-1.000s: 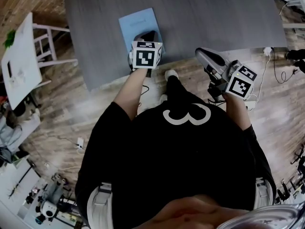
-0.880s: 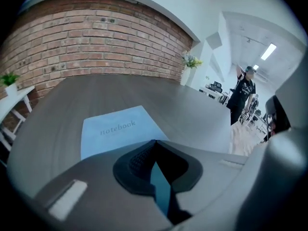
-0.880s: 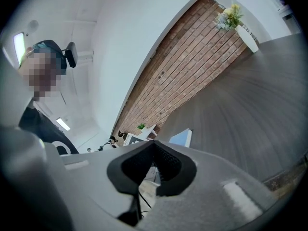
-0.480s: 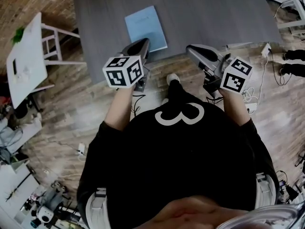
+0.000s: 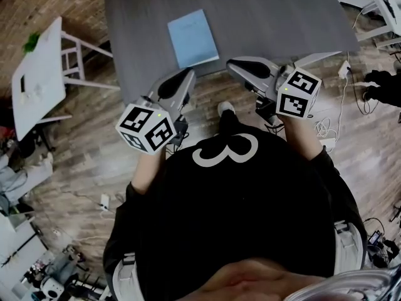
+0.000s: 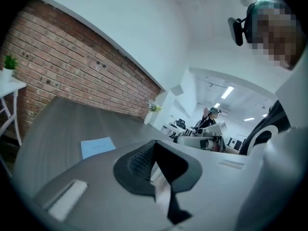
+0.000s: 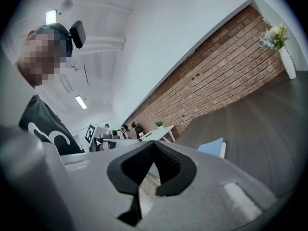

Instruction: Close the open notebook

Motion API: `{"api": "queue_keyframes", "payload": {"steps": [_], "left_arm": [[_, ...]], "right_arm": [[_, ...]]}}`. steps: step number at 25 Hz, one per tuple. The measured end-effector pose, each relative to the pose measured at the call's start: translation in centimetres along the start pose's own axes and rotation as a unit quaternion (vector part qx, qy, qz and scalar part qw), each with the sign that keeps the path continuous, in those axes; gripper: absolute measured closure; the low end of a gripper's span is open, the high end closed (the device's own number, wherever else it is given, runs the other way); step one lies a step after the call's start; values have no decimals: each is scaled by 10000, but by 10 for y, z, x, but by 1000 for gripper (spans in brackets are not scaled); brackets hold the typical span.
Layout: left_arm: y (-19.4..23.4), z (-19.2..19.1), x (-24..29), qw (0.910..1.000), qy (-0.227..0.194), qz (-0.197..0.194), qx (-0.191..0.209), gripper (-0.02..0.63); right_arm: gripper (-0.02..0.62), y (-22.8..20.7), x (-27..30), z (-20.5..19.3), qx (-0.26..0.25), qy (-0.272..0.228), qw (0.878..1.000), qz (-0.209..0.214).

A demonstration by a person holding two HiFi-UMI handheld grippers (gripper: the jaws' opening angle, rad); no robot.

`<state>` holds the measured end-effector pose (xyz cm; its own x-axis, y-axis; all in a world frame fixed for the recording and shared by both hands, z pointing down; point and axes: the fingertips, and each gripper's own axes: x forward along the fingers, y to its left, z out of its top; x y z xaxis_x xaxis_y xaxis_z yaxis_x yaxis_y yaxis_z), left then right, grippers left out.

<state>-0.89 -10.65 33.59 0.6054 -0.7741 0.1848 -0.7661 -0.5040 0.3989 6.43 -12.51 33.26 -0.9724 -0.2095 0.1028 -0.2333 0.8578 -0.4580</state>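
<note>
Two grippers and one notebook, all placed by the grey table [image 5: 282, 17].

- Notebook [image 5: 193, 37]: closed, pale blue cover up. It lies flat on the table, close to its near edge.
- Your left gripper [image 5: 182, 80]: held at the table's near edge, on the side towards you and apart from the notebook. Jaws pressed together, nothing between them.
- Your right gripper [image 5: 241, 68]: at the same edge, further right and also clear of the notebook. Jaws together, empty.

Notebook [image 5: 193, 37]: light blue, closed
Pose: flat, slightly askew
Place: twelve o'clock, on grey table [image 5: 282, 17], by its near edge
</note>
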Motion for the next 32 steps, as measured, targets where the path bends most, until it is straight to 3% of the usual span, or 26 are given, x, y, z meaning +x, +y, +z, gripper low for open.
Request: {"api": "queue_keyframes", "payload": {"steps": [6, 32], "left_arm": [[-11, 1, -17, 9998, -95, 59, 188, 592], [-26, -1, -43, 9990, -243, 138, 352, 592]], "right_arm": [[594, 21, -3, 7, -35, -289, 9995, 96], [594, 48, -4, 0, -190, -241, 9995, 111]]}}
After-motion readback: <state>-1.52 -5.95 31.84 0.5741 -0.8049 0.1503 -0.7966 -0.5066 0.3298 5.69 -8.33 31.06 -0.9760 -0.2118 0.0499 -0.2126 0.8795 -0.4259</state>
